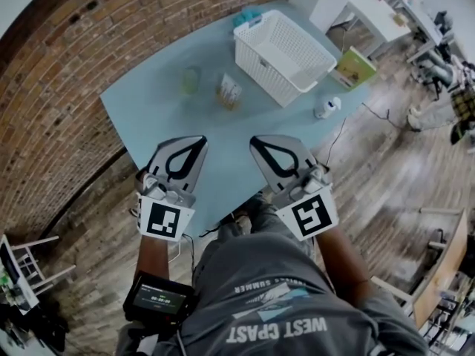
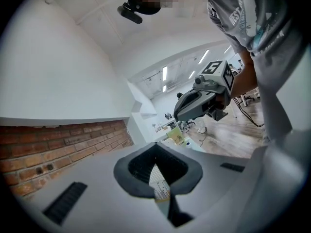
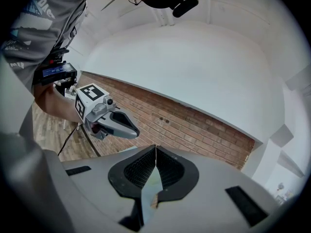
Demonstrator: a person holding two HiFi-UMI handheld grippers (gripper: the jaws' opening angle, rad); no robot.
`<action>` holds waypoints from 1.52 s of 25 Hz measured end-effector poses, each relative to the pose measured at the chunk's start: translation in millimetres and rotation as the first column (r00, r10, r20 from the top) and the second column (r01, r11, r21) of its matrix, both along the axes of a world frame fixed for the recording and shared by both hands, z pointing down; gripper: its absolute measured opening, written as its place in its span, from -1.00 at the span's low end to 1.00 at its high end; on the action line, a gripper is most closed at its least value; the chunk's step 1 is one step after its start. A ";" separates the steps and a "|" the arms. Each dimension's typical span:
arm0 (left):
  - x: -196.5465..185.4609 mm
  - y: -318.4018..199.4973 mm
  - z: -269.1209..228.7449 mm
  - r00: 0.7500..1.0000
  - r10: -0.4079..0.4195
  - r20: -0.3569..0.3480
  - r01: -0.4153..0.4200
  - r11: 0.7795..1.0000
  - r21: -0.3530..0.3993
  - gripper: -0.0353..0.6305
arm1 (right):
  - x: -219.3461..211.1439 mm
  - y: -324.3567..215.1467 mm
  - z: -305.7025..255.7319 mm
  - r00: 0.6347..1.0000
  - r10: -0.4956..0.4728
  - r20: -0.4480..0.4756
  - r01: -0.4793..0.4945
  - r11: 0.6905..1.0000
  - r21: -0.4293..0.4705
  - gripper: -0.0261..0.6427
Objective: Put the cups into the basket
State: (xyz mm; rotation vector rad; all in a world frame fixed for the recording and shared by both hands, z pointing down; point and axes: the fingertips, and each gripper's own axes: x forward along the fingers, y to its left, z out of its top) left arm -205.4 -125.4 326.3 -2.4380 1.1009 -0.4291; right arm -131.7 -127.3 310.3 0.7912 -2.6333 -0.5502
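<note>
On the pale blue table, a clear greenish cup and a patterned cup stand left of the white slatted basket. A teal cup shows just behind the basket's far corner. My left gripper and right gripper hover side by side over the table's near edge, well short of the cups. Both are shut with nothing between the jaws. In the left gripper view the closed left gripper points towards the basket, with the right gripper beside it. In the right gripper view the right gripper is closed too.
A small white bottle-like object sits at the table's right edge, and a green book lies beyond the basket. A brick wall runs along the table's left side. Wooden floor and furniture lie to the right.
</note>
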 end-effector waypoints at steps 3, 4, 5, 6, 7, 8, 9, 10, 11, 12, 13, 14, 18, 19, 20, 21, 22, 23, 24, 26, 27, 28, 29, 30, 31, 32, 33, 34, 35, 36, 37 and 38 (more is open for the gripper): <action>-4.0 -12.7 0.5 1.000 -0.015 0.008 0.015 1.000 -0.004 -0.89 | -4.9 -14.9 1.7 1.000 -0.014 0.007 0.014 1.000 -0.005 -0.88; -5.8 -17.1 0.8 1.000 -0.022 0.009 0.022 1.000 -0.007 -0.89 | -6.9 -19.9 2.6 1.000 -0.020 0.011 0.020 1.000 -0.009 -0.88; -7.2 -21.7 1.3 1.000 -0.030 0.009 0.030 1.000 -0.010 -0.89 | -8.5 -25.3 3.0 1.000 -0.027 0.014 0.027 1.000 -0.011 -0.88; -8.0 -26.7 2.0 0.999 -0.036 0.010 0.036 0.999 -0.012 -0.89 | -9.6 -31.3 2.8 0.999 -0.034 0.018 0.034 0.999 -0.010 -0.88; -8.2 -32.1 3.0 0.999 -0.042 0.013 0.042 0.999 -0.015 -0.89 | -10.0 -37.6 2.6 0.999 -0.039 0.021 0.040 0.999 -0.010 -0.88; -8.2 -37.6 4.3 0.999 -0.047 0.018 0.048 0.999 -0.017 -0.89 | -9.9 -43.9 3.1 0.999 -0.043 0.024 0.043 0.999 -0.012 -0.88; -8.5 -43.0 5.6 0.998 -0.053 0.021 0.054 0.998 -0.020 -0.89 | -9.9 -49.5 4.5 0.999 -0.046 0.025 0.047 0.999 -0.018 -0.88; -9.5 -48.1 7.1 0.998 -0.061 0.023 0.061 0.998 -0.022 -0.89 | -10.2 -54.4 6.6 0.998 -0.051 0.024 0.052 0.998 -0.024 -0.88; -10.9 -53.1 8.5 0.997 -0.069 0.024 0.069 0.997 -0.024 -0.89 | -11.0 -59.0 8.5 0.998 -0.058 0.023 0.059 0.998 -0.030 -0.88; -12.5 -58.2 9.9 0.997 -0.077 0.025 0.078 0.997 -0.025 -0.89 | -11.9 -63.5 10.0 0.998 -0.065 0.023 0.066 0.997 -0.034 -0.88; -14.3 -63.7 11.1 0.996 -0.086 0.026 0.087 0.996 -0.026 -0.89 | -12.8 -68.2 11.0 0.997 -0.071 0.025 0.072 0.997 -0.037 -0.88; -16.0 -69.3 12.4 0.995 -0.094 0.028 0.095 0.995 -0.027 -0.89 | -13.6 -72.8 11.8 0.997 -0.077 0.028 0.078 0.996 -0.040 -0.88; -23.1 -92.0 18.8 0.992 -0.122 0.037 0.123 0.992 -0.035 -0.89 | -17.0 -87.7 17.2 0.995 -0.100 0.030 0.101 0.993 -0.056 -0.88; -24.7 -97.8 20.6 0.991 -0.127 0.039 0.128 0.991 -0.037 -0.89 | -17.5 -91.1 18.8 0.994 -0.105 0.028 0.106 0.992 -0.060 -0.88; -25.9 -103.5 22.4 0.991 -0.130 0.040 0.132 0.991 -0.038 -0.89 | -17.7 -94.5 20.5 0.994 -0.109 0.025 0.110 0.992 -0.064 -0.88; -26.9 -109.1 24.5 0.990 -0.133 0.042 0.135 0.990 -0.038 -0.89 | -17.6 -97.8 22.2 0.994 -0.111 0.023 0.113 0.991 -0.067 -0.88; -27.9 -114.6 27.1 0.990 -0.136 0.044 0.137 0.990 -0.040 -0.89 | -17.3 -101.1 23.8 0.993 -0.114 0.022 0.115 0.991 -0.070 -0.88; -28.8 -120.1 30.2 0.989 -0.138 0.046 0.140 0.989 -0.043 -0.89 | -16.9 -104.3 25.1 0.993 -0.116 0.021 0.117 0.991 -0.072 -0.88; -29.5 -125.7 33.7 0.989 -0.140 0.050 0.142 0.989 -0.048 -0.89 | -16.2 -107.4 26.1 0.993 -0.118 0.021 0.119 0.990 -0.073 -0.88; -31.0 -136.9 41.3 0.988 -0.142 0.055 0.145 0.988 -0.060 -0.89 | -14.1 -113.4 28.1 0.993 -0.120 0.017 0.121 0.990 -0.077 -0.88; -32.0 -142.5 45.5 0.988 -0.143 0.056 0.146 0.987 -0.069 -0.89 | -12.7 -116.4 29.1 0.993 -0.120 0.016 0.121 0.989 -0.080 -0.88; -33.4 -148.1 50.0 0.988 -0.143 0.056 0.147 0.986 -0.081 -0.89 | -11.3 -119.4 30.0 0.993 -0.119 0.015 0.120 0.989 -0.082 -0.88; -35.0 -153.6 54.7 0.988 -0.144 0.057 0.149 0.984 -0.094 -0.89 | -9.7 -122.3 30.9 0.993 -0.118 0.014 0.119 0.989 -0.084 -0.88; -37.0 -159.1 59.3 0.987 -0.147 0.060 0.153 0.983 -0.106 -0.89 | -7.9 -125.0 32.1 0.993 -0.117 0.012 0.117 0.989 -0.086 -0.88; -39.3 -164.4 64.0 0.986 -0.152 0.065 0.159 0.980 -0.117 -0.89 | -6.0 -127.3 33.3 0.993 -0.115 0.009 0.115 0.989 -0.089 -0.88; -41.8 -169.5 68.8 0.985 -0.157 0.072 0.165 0.978 -0.127 -0.89 | -4.1 -129.3 34.6 0.994 -0.113 0.006 0.113 0.989 -0.091 -0.88; -44.4 -174.6 74.1 0.983 -0.163 0.079 0.173 0.975 -0.137 -0.89 | -2.1 -131.2 35.9 0.994 -0.110 0.005 0.110 0.989 -0.094 -0.88; -47.1 -179.8 80.1 0.982 -0.170 0.086 0.181 0.972 -0.147 -0.89 | 0.1 -133.2 37.4 0.994 -0.108 0.003 0.108 0.989 -0.098 -0.88; -50.0 -185.0 87.1 0.980 -0.177 0.092 0.190 0.969 -0.159 -0.89 | 2.5 -135.2 39.0 0.995 -0.105 0.001 0.104 0.989 -0.102 -0.88; -52.8 -190.3 94.9 0.978 -0.183 0.099 0.198 0.965 -0.173 -0.89 | 5.0 -137.3 40.7 0.995 -0.101 -0.002 0.100 0.989 -0.106 -0.88; -55.3 -195.5 102.8 0.976 -0.189 0.109 0.206 0.960 -0.188 -0.89 | 7.6 -139.5 42.4 0.995 -0.096 -0.003 0.096 0.989 -0.110 -0.88; -57.4 -200.5 110.5 0.974 -0.191 0.121 0.213 0.956 -0.204 -0.89 | 10.1 -141.7 43.9 0.996 -0.092 -0.004 0.091 0.989 -0.113 -0.88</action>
